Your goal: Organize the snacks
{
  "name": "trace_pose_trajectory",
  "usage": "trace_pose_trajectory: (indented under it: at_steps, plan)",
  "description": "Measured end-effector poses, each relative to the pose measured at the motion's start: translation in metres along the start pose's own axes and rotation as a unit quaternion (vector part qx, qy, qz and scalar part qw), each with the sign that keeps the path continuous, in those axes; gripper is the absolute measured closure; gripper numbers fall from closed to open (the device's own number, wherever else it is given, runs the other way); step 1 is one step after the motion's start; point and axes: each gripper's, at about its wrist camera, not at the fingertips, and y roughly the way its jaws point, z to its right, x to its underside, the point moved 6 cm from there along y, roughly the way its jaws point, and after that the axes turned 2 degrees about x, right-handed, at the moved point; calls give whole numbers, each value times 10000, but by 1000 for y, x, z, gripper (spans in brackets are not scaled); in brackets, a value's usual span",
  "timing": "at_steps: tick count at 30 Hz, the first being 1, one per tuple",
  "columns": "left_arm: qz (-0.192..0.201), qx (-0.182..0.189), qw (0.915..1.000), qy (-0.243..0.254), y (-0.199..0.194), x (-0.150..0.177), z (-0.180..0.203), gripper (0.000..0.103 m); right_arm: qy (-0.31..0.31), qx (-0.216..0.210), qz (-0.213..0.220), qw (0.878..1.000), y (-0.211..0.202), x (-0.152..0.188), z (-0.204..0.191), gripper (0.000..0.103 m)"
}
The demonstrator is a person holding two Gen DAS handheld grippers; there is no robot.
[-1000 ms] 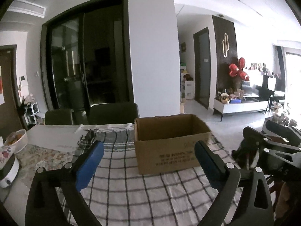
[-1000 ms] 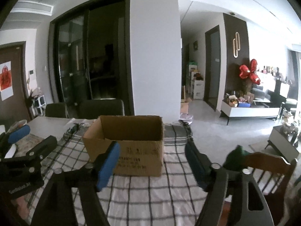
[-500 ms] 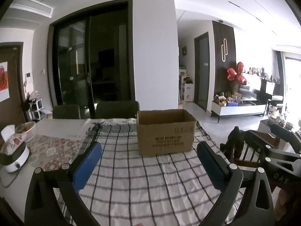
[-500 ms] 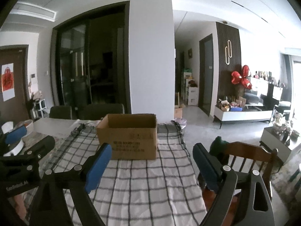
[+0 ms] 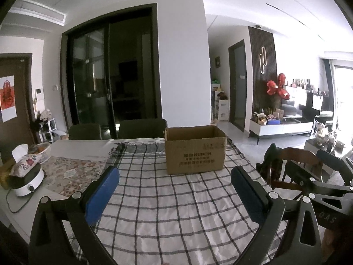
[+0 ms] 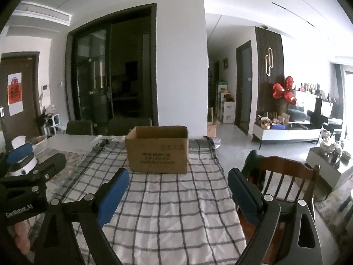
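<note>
From the left wrist view, the left gripper (image 5: 174,190) hangs over the checked cloth (image 5: 167,205), its blue pads spread wide with nothing between them. The open cardboard box (image 5: 195,152) stands upright on the cloth at the far end of the table (image 5: 77,145), well ahead of the fingertips. A tissue box (image 5: 24,161) sits on a white appliance at the left.

From the right wrist view, the right gripper (image 6: 177,190) likewise gapes empty above the cloth, the box farther off. A wooden chair (image 6: 284,176) stands beside the table's right edge.
</note>
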Motion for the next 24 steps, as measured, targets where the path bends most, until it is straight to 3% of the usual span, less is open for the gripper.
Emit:
trace_pose_trajectory:
  at_steps: [24]
  plan:
    - [73,-53,10000,7,-32,15,0,0,35,-121,49,9999,-24,13,-2,11]
